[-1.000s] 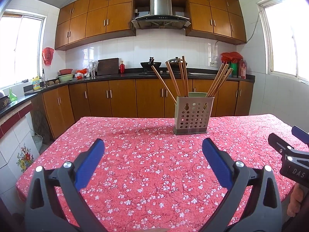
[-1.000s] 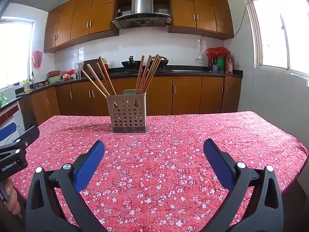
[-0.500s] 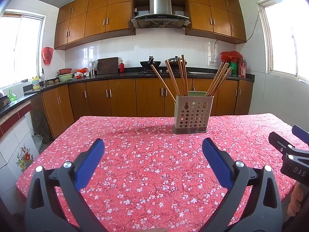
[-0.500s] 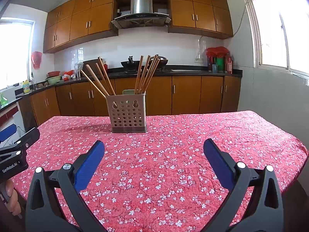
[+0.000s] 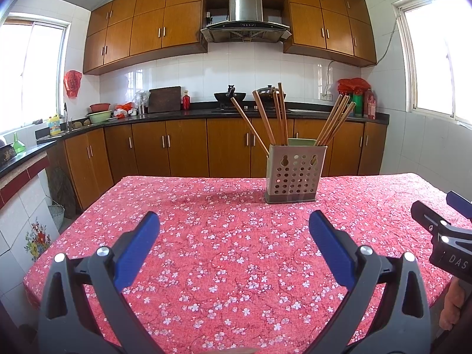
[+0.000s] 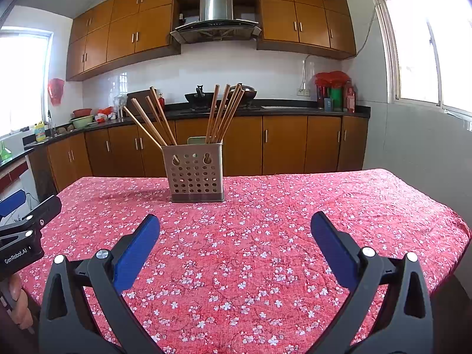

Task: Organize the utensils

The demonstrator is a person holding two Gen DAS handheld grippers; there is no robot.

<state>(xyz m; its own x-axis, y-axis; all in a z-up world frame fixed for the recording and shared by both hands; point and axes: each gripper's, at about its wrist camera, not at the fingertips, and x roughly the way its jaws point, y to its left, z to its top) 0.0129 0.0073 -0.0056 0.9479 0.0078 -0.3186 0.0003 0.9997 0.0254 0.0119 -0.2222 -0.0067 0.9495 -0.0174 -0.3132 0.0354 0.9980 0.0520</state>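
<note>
Right tongs [image 6: 234, 230] wide apart, empty, w/ chopsticks [image 6: 219, 115] upright in holder [image 6: 194, 177] ahead.

Bright daylight pours in from the blown-out right window [image 5: 436, 59] and left window [image 5: 32, 70]. The wall tiles [image 6: 236, 67] show glare. Both views stay sharp, yet cabinets [image 5: 141, 26] bow at the edges and the corners darken.

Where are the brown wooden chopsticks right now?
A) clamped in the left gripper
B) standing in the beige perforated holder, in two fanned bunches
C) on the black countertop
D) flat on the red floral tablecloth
B: the brown wooden chopsticks stand in the beige perforated holder, fanned left and right, while the left gripper and right gripper are both open and empty.
</note>
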